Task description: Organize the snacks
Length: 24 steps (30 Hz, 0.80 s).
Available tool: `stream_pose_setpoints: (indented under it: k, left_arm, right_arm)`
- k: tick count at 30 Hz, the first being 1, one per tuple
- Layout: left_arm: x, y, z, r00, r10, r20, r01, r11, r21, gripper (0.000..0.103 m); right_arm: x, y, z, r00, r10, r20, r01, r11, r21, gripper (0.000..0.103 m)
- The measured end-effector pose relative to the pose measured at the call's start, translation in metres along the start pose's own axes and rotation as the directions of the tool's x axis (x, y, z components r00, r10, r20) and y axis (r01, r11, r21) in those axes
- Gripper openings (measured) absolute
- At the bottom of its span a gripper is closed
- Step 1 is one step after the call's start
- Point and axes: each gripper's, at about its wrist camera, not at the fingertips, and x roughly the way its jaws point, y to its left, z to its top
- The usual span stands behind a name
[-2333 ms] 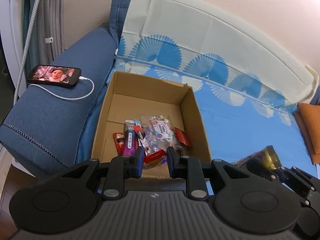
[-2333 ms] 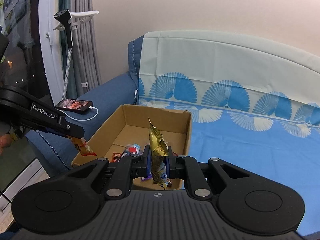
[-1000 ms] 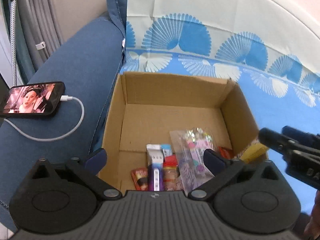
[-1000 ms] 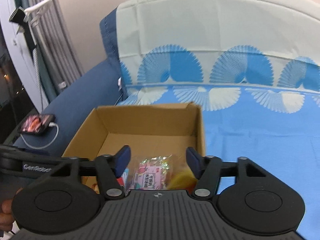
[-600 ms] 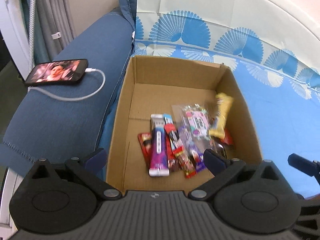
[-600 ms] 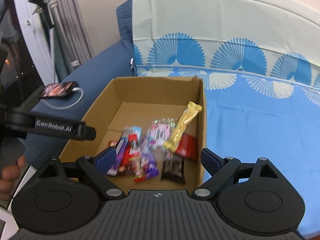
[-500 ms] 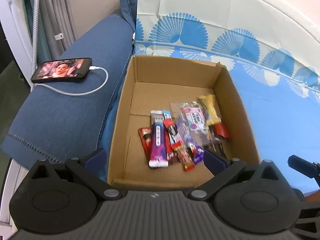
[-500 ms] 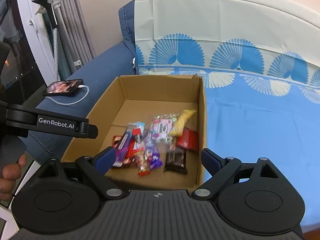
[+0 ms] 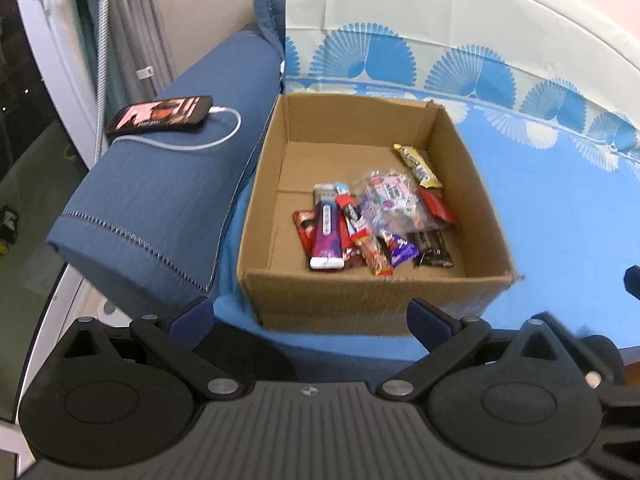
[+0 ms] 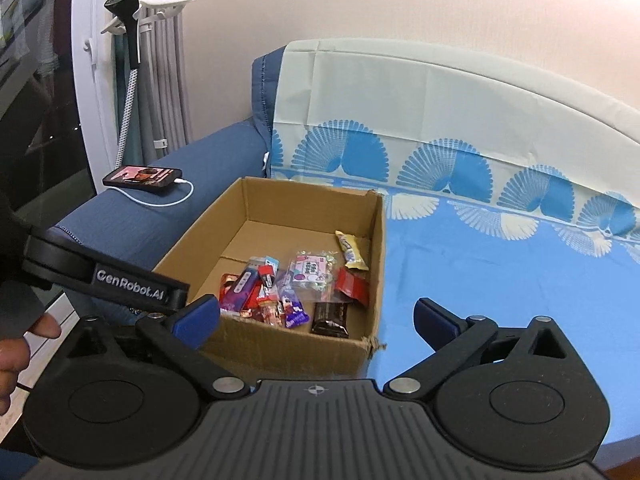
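An open cardboard box (image 9: 360, 304) (image 10: 300, 348) sits on the blue sofa seat, with several wrapped snacks lying loose inside. A yellow bar (image 9: 418, 166) (image 10: 351, 255) lies by its right wall, beyond a clear candy bag (image 9: 390, 192) (image 10: 310, 270). A purple pack (image 9: 326, 232) (image 10: 240, 286) and a dark brown bar (image 9: 432, 246) (image 10: 330, 318) lie nearer the front. My left gripper (image 9: 308, 316) is open and empty, short of the box's front wall. My right gripper (image 10: 316, 314) hangs before the box's near right corner; its jaws are opening, with nothing between them.
A phone (image 9: 160, 114) (image 10: 142, 176) on a white cable lies on the blue armrest left of the box. Curtains and a steamer pole (image 10: 128, 40) stand at the far left. A hand (image 10: 16, 352) holds the left gripper's body (image 10: 132, 280). Blue patterned sofa cover (image 10: 500, 280) spreads right of the box.
Both grippers have drawn back from over the box. The right jaws spread wider, and the yellow bar dropped from them and settled by the box's right wall.
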Motion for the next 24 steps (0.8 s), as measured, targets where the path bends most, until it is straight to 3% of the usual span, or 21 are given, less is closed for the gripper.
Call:
stream_pose_setpoints:
  k: [5,8,12,17,24]
  left_arm:
    - [-0.01,0.004,-0.01,1.0,-0.023,0.017,0.023,0.999,-0.027,0.103]
    - [-0.019,0.004,-0.009,0.997,0.037,0.069,-0.033,0.998,-0.059,0.103]
    - [-0.024,0.001,-0.007,0.998,0.02,0.065,-0.018,1.0,-0.022,0.103]
    - [-0.026,-0.01,-0.012,0.995,0.054,0.082,-0.058,0.997,0.055,0.103]
    - [-0.025,-0.016,-0.015,0.99,0.078,0.117,-0.086,0.994,0.067,0.103]
  right_arm:
    - [-0.011,-0.006,-0.006,0.999,-0.032,0.006,0.032,0.999,0.041,0.103]
    - [-0.019,-0.008,-0.008,0.998,-0.051,0.02,0.05,0.997,0.052,0.103]
    - [-0.02,-0.007,-0.01,0.998,-0.067,0.015,0.066,0.996,0.052,0.103]
    - [-0.019,-0.004,-0.013,0.998,-0.068,0.004,0.068,0.997,0.041,0.103]
    - [-0.013,-0.004,-0.014,0.998,-0.067,-0.014,0.068,0.997,0.035,0.103]
